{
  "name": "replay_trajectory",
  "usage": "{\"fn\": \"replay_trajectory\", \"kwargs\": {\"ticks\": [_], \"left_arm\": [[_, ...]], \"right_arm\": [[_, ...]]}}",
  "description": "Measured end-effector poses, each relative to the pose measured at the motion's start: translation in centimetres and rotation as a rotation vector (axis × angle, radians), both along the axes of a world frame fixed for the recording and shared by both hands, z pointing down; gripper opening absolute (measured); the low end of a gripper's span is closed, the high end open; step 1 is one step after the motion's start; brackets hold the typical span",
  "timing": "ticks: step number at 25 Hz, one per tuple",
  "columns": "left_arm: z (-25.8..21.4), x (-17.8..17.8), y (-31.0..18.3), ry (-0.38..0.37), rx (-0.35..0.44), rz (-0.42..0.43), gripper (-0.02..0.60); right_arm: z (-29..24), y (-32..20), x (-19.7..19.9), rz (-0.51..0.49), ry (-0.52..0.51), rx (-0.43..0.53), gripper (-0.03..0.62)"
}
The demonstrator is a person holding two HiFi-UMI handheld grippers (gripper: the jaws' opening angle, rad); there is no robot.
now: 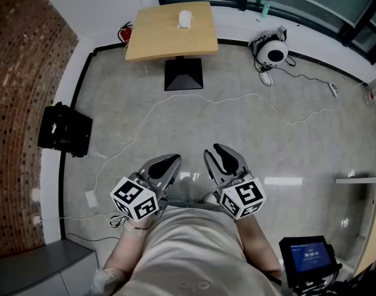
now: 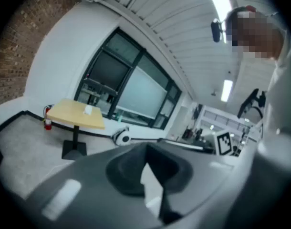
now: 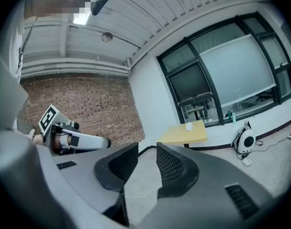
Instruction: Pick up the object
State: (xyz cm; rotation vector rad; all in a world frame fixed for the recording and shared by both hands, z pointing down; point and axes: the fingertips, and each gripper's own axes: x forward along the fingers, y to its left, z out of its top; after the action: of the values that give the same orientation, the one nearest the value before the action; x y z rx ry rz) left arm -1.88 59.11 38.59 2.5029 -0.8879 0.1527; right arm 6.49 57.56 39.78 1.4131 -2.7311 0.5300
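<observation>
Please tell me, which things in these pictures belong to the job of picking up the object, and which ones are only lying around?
Belong to the job:
- small white object on the wooden table
- left gripper and right gripper, both shut and empty, far from the table

Just lying about:
- red fire extinguisher
- white round device on the floor
- black box
- small screen

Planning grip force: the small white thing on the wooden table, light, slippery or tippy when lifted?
Probably light: the white thing looks small against the table. It sits low and rounded, so tipping seems unlikely, though it might slide. Too far off to judge material or fragility.
</observation>
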Motion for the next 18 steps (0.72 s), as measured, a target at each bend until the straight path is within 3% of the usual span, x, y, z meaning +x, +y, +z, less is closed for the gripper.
{"fn": "replay_trajectory", "kwargs": {"ticks": [3,5,13,18], "left_arm": [[0.8,-1.8,-3.1,-0.034,-0.008,-0.019,0.0],[1.9,-2.8,-7.2,-0.008,-0.024,-0.033,0.0],[2.5,-9.7,-27.0,0.086,0.004,-0.012,0.0],[1.6,-14.4,-37.4,0.073,0.001,-0.021,0.002]], "right_arm": [[0.5,-2.5,-2.2,-0.031,-0.001,-0.021,0.1],[1.7,-6.2,-3.4,-0.048,0.01,-0.033,0.1],[2.9,-25.4,-8.5,-0.059,0.13,-0.039,0.1],[1.1,-37.0,-11.5,-0.003,0.105,-0.046,0.1]]}}
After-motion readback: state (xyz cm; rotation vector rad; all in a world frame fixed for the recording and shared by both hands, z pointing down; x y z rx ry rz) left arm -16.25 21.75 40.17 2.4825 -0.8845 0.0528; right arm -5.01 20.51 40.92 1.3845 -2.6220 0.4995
